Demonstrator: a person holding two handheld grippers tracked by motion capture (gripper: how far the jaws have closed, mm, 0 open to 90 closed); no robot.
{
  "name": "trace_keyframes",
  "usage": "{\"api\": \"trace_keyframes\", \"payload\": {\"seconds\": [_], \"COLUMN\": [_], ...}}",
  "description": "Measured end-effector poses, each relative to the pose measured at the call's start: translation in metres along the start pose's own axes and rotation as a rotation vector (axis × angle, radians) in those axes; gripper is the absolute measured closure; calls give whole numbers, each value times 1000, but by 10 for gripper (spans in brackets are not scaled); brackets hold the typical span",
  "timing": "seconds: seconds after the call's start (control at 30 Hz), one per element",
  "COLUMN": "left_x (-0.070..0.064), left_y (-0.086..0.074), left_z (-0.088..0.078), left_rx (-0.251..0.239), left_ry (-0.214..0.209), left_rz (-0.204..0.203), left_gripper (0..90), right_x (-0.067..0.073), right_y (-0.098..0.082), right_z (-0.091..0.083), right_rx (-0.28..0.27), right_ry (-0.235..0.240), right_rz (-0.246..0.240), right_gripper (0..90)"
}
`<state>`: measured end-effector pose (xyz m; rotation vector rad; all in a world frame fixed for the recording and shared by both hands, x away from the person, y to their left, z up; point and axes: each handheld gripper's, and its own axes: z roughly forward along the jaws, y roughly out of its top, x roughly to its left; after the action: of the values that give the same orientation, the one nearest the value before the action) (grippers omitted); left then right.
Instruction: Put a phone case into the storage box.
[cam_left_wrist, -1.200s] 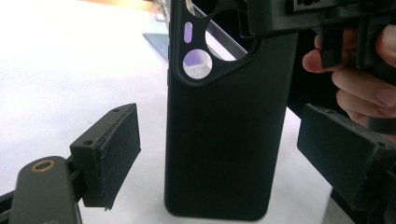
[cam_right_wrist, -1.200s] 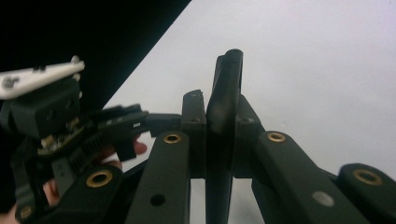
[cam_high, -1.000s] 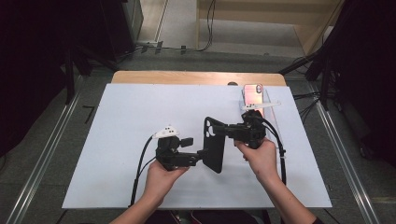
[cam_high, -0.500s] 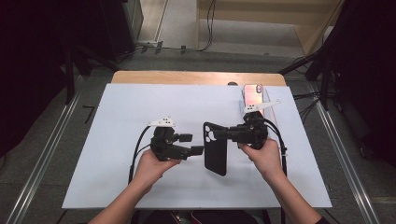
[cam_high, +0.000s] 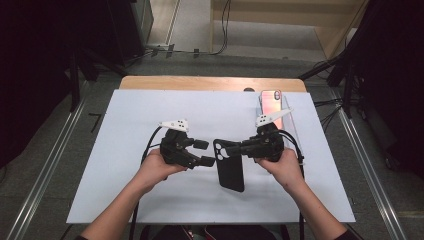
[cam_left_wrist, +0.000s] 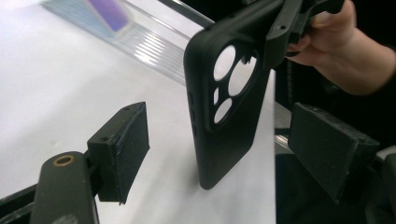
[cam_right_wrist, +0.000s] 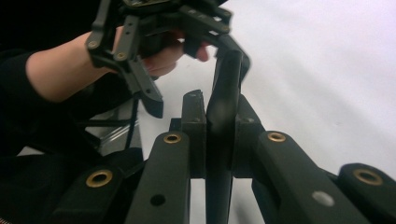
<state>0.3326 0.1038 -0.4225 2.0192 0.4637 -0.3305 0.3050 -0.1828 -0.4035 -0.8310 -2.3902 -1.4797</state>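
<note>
1. The right gripper pinched the black phone case by its camera end, holding it above mid-table.
2. The left gripper sat just left of it, jaws spread, closing slightly, gripping nothing.

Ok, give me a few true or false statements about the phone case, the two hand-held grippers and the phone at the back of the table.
1. The right hand-held gripper is clamped on the black phone case. True.
2. The left hand-held gripper also grips the case. False: its jaws stand open beside the case, pads clear of it.
3. The case lies flat on the table. False: it is held up on edge, its lower end down.
4. A phone lies at the far right of the table. True.
</note>
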Motion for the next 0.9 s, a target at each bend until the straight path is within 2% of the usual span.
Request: {"api": "trace_keyframes", "payload": {"seconds": [0.23, 0.3, 0.43, 0.6, 0.73, 0.83, 0.9], "left_x": [3, 3, 4, 3, 3, 3, 3], "left_y": [1, 1, 1, 2, 2, 2, 2], "left_z": [1, 0, -1, -2, -2, -3, -5], "left_rx": [-9, -14, -10, -9, 2, -13, -13], "left_ry": [-46, -54, -80, -87, -108, -131, -135], "left_rz": [25, 37, 34, 50, 46, 39, 41], "left_gripper": [247, 277, 343, 423, 550, 662, 681], "right_x": [0, 1, 2, 2, 2, 3, 2], "right_y": [-1, -1, -2, -2, -2, -1, -2], "right_z": [6, 7, 9, 11, 11, 12, 12], "right_rx": [16, 18, 30, 29, 20, 21, 20], "right_ry": [50, 61, 82, 109, 132, 135, 138], "right_rz": [-19, -27, -45, -47, -46, -48, -47], "right_gripper": [777, 777, 777, 777, 777, 777, 777]}}
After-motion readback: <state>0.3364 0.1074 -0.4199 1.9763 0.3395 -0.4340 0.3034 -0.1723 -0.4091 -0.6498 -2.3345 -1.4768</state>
